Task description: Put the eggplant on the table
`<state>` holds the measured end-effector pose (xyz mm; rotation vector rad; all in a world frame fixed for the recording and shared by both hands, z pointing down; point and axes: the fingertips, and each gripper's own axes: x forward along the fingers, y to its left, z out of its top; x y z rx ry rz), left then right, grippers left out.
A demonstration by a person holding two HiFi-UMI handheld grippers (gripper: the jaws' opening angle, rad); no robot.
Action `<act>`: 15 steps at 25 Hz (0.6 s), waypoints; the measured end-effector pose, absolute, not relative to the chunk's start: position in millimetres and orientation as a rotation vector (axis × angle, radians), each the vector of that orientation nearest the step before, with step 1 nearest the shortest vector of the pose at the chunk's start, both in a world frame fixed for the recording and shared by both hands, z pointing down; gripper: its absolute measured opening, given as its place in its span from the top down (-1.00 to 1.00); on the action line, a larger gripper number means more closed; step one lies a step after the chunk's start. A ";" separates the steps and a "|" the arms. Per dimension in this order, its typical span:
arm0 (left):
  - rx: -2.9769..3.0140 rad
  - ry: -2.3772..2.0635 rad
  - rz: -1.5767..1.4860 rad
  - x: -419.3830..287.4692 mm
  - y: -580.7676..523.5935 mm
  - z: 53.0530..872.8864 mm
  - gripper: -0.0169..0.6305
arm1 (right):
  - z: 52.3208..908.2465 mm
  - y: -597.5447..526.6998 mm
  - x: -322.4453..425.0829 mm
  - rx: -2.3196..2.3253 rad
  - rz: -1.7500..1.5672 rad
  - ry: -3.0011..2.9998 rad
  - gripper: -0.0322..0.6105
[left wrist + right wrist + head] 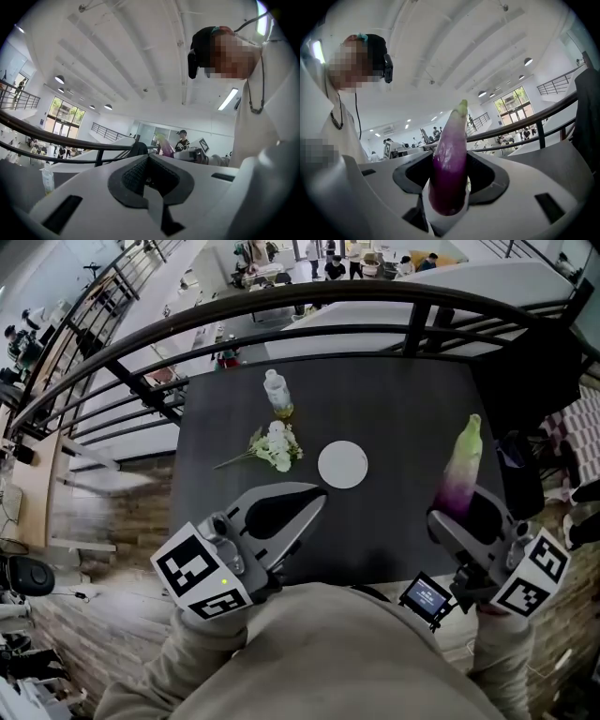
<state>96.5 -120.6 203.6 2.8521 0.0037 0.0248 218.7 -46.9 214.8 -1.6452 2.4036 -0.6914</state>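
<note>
Eggplant (462, 463) stands stem end up, its purple lower half clamped between the jaws of the right gripper (457, 517). It is held above the right side of the dark table (394, 395), likely to set it down clear of the flowers (275, 448) and white disc (343, 465). The left gripper (298, 514) hangs over the near edge, jaws together on nothing, seemingly kept out of the way.

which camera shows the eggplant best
Right gripper view: the eggplant fills the centre, purple body and green tip clear, held in the right gripper. Head view shows it smaller, from above. Left gripper view catches only a small distant glimpse.
</note>
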 end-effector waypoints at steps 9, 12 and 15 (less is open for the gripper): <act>2.818 0.077 0.032 79.1 -168.1 220.6 0.93 | 218.0 -115.7 194.4 -1.668 -0.708 2.436 0.18; 2.803 0.098 0.052 68.7 -183.3 232.2 0.93 | 225.9 -138.7 180.4 -1.681 -0.745 2.456 0.18; 2.774 0.114 0.063 58.2 -192.0 240.1 0.93 | 228.1 -154.3 168.6 -1.701 -0.777 2.476 0.18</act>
